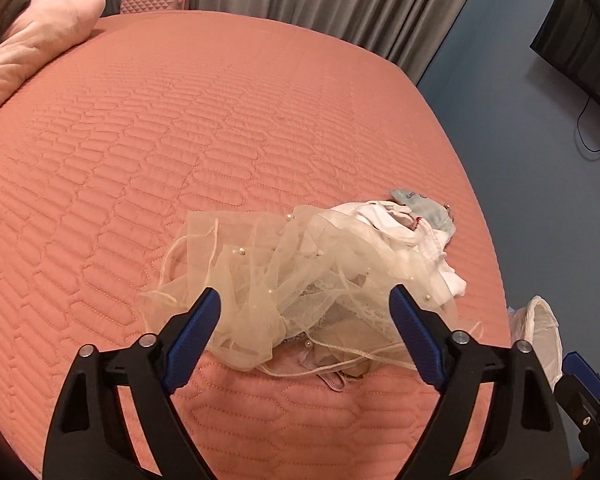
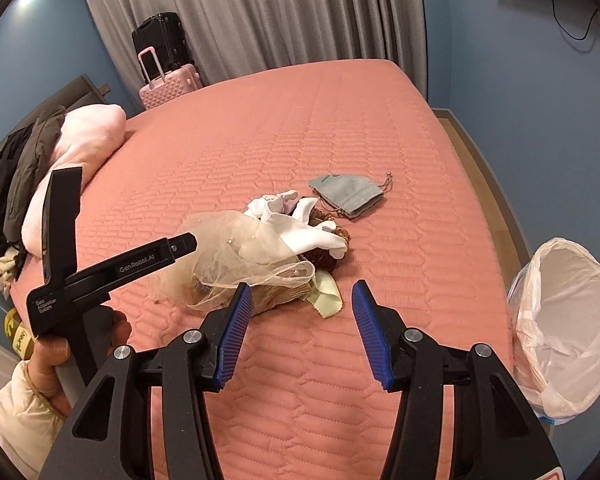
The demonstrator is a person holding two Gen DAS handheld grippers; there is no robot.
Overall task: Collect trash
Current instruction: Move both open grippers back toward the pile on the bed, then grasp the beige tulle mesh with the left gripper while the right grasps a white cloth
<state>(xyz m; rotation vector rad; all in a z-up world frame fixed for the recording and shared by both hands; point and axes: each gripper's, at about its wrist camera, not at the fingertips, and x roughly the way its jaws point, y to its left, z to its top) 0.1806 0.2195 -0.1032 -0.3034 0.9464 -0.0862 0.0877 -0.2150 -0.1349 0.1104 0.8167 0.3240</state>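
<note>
A heap of trash lies near the front right corner of the pink quilted bed [image 1: 160, 140]. It holds sheer cream tulle with pearls [image 1: 276, 280], crumpled white cloth [image 1: 400, 232] and a grey-blue pouch [image 1: 424, 204]. My left gripper [image 1: 305, 292] is open just above the tulle, its blue pads either side without pressing it. In the right wrist view my right gripper [image 2: 302, 286] is open and empty, just short of the tulle [image 2: 236, 256], a pale green scrap [image 2: 326, 294] and white cloth [image 2: 308, 232]. The pouch [image 2: 348, 192] lies behind. The left gripper [image 2: 188, 242] reaches in from the left.
A bin with a white liner [image 2: 568, 320] stands on the floor off the bed's right edge, also in the left wrist view [image 1: 540, 332]. A pink blanket [image 2: 92, 136] and dark clothes [image 2: 20, 176] lie at the bed's left. Suitcases [image 2: 168, 84] stand by the grey curtain.
</note>
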